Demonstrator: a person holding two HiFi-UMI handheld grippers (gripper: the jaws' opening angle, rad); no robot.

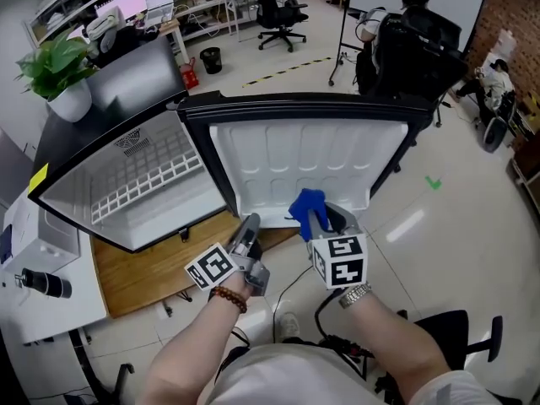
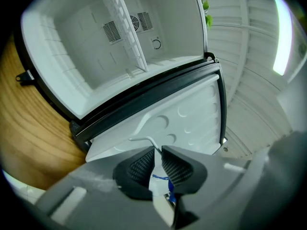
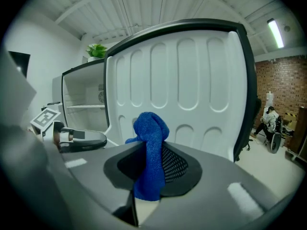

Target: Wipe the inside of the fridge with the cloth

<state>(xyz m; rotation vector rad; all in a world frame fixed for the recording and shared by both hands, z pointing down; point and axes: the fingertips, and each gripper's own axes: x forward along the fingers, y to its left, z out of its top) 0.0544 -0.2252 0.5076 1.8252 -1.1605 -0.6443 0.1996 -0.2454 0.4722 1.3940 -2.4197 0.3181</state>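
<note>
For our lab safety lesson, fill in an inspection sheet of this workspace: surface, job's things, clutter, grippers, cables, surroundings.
Surface: light wooden tabletop under the fridge.
Job's things: small black-framed fridge with white interior, its white-lined door swung open; crumpled blue cloth.
Clutter: green potted plant up by the fridge top.
Grippers: right gripper fingers clamp the cloth, facing the door; left gripper fingers nearly together, nothing between them.
Cables: black cable on the floor below the grippers.
Surroundings: office floor, black swivel chair, seated person.
</note>
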